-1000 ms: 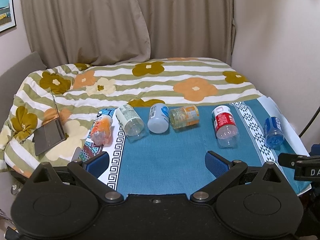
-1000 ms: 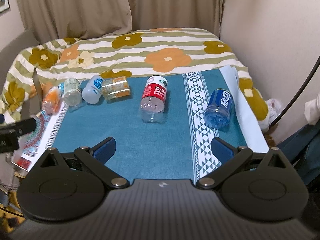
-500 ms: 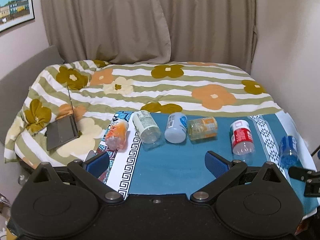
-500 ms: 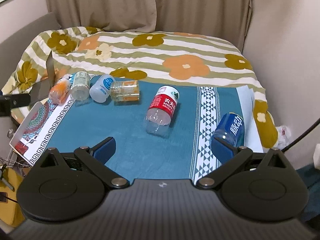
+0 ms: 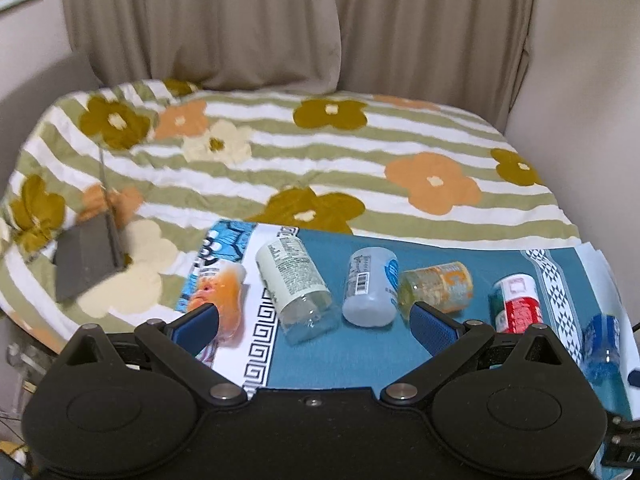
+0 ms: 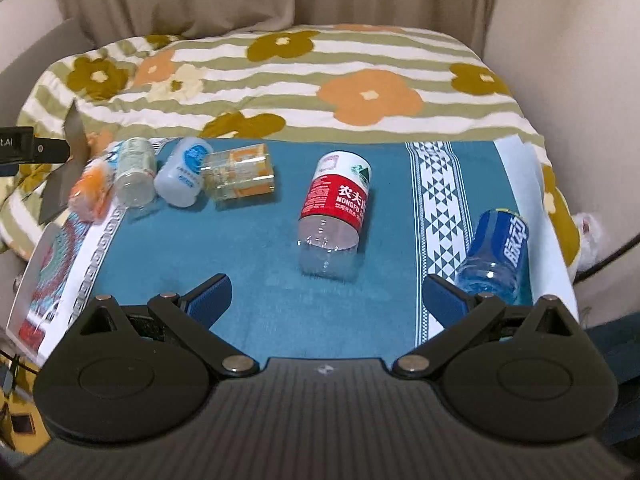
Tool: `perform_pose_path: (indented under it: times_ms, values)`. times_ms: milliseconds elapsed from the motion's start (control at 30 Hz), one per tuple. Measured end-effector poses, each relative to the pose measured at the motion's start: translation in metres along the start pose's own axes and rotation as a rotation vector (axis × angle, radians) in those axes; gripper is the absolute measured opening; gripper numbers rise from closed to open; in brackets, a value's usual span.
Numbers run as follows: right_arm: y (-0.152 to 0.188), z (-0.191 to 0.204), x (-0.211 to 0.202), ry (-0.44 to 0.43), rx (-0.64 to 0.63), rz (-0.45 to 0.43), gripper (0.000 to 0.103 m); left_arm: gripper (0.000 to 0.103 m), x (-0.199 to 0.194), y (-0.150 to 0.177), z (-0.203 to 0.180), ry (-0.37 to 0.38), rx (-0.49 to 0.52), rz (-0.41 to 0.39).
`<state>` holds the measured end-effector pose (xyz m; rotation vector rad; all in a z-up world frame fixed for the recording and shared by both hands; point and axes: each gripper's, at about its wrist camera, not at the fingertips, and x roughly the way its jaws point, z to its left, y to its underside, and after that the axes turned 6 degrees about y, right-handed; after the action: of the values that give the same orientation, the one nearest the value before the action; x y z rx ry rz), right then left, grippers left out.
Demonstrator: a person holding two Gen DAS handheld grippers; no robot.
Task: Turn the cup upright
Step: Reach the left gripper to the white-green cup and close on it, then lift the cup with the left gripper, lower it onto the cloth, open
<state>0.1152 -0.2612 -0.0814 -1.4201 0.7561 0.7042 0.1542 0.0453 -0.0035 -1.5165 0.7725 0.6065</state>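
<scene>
Several cut-bottle cups lie on their sides in a row on the blue cloth: an orange cup, a white-label clear cup, a pale blue cup, a yellow-orange cup, a red-label cup and a blue cup. My left gripper is open and empty, just short of the white-label and pale blue cups. My right gripper is open and empty, just short of the red-label cup, with the blue cup beside its right finger.
The cloth lies on a bed with a flowered striped quilt. An open laptop sits on the quilt at the left. Curtains and walls close the back and right. The cloth's right edge runs along the bed's edge.
Both grippers have moved in toward the cups, which now look larger and closer to the fingertips. The left view has swung left. No cup has moved; both grippers stay open.
</scene>
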Motion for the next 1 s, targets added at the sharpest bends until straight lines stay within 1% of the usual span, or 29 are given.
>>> perform_pose_path:
  times_ms: [133, 333, 567, 667, 767, 800, 867, 967, 1000]
  values:
    - [-0.007, 0.006, 0.018, 0.02, 0.07, 0.041, 0.103, 0.102, 0.038, -0.02, 0.018, 0.028, -0.03, 0.063]
    - [-0.016, 0.018, 0.041, 0.061, 0.118, 0.084, 0.103, 0.101, 0.089, -0.04, 0.039, 0.064, -0.067, 0.138]
    - [-0.022, 0.026, 0.071, 0.088, 0.178, 0.161, 0.103, 0.091, 0.136, -0.049, 0.053, 0.094, -0.091, 0.229]
    - [-0.024, 0.028, 0.079, 0.1, 0.192, 0.185, 0.103, 0.087, 0.15, -0.048, 0.057, 0.105, -0.101, 0.263]
    - [-0.025, 0.03, 0.086, 0.108, 0.199, 0.204, 0.103, 0.081, 0.161, -0.047, 0.057, 0.12, -0.107, 0.297]
    - [-0.026, 0.031, 0.088, 0.109, 0.2, 0.21, 0.103, 0.08, 0.164, -0.047, 0.057, 0.12, -0.107, 0.306]
    - [-0.027, 0.033, 0.092, 0.108, 0.205, 0.217, 0.103, 0.079, 0.169, -0.046, 0.057, 0.12, -0.107, 0.315]
    - [-0.029, 0.036, 0.096, 0.101, 0.208, 0.225, 0.103, 0.072, 0.174, -0.044, 0.058, 0.119, -0.114, 0.332]
    - [-0.029, 0.037, 0.097, 0.101, 0.207, 0.227, 0.103, 0.072, 0.175, -0.044, 0.059, 0.123, -0.115, 0.335]
